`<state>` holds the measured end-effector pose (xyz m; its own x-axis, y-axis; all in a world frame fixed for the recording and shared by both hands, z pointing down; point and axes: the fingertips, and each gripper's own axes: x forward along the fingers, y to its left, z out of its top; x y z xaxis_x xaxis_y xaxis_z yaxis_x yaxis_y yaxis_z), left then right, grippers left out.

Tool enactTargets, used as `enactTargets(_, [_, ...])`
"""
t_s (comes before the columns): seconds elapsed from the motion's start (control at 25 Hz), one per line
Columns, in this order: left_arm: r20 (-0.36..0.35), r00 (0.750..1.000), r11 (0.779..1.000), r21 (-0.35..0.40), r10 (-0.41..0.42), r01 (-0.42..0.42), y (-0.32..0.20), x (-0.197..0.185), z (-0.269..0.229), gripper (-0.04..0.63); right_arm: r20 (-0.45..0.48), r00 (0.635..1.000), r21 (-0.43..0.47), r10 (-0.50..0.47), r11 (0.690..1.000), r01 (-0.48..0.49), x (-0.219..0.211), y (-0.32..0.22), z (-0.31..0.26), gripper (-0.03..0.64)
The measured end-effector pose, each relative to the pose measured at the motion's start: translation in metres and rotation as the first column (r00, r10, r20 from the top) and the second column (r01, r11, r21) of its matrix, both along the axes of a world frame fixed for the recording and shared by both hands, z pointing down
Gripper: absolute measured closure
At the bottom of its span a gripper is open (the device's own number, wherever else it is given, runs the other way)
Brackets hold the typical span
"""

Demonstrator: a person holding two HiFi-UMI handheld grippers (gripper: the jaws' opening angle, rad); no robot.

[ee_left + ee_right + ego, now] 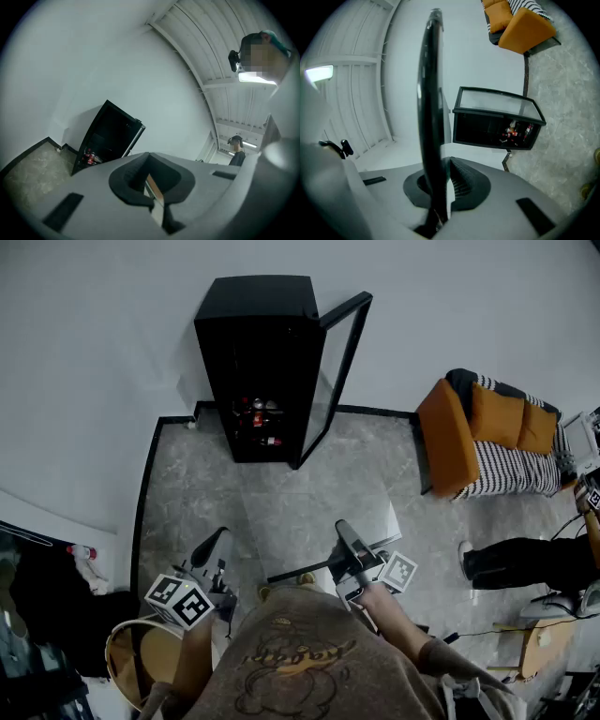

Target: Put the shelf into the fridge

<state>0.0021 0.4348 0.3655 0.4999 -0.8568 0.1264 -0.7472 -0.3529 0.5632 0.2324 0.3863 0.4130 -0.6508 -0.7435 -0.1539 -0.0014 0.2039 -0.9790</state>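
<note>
Right tool (448, 188) on dark-rimmed glass shelf (431, 93)

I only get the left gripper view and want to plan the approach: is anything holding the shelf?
Observer: Yes. The right tool is shut on the edge of the glass shelf.
Operator: What stands beside the fridge on its door side?
Observer: An orange armchair, right of the fridge and apart from its open door.
Operator: Is my left tool touching the shelf?
Observer: In the head view, the left tool sits off the shelf's left end, and appears apart from it.
</note>
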Motion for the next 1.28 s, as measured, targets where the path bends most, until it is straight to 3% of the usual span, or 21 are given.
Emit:
enactTargets(0.6, [-0.006,1.000,1.000,-0.007,0.019,-0.019,0.001,0.003,0.003,0.597,-0.011,1.000,-0.001,-0.002,1.000,0.002,-0.005,-0.001,0.001,0.591])
enactTargets(1.28, [-0.008,0.997,0.997,-0.012,0.075,-0.075,-0.017,-0.028,0.025,0.597,0.039,0.998,-0.019,0.049,0.999,-0.049,-0.040,-0.010,0.017,0.591])
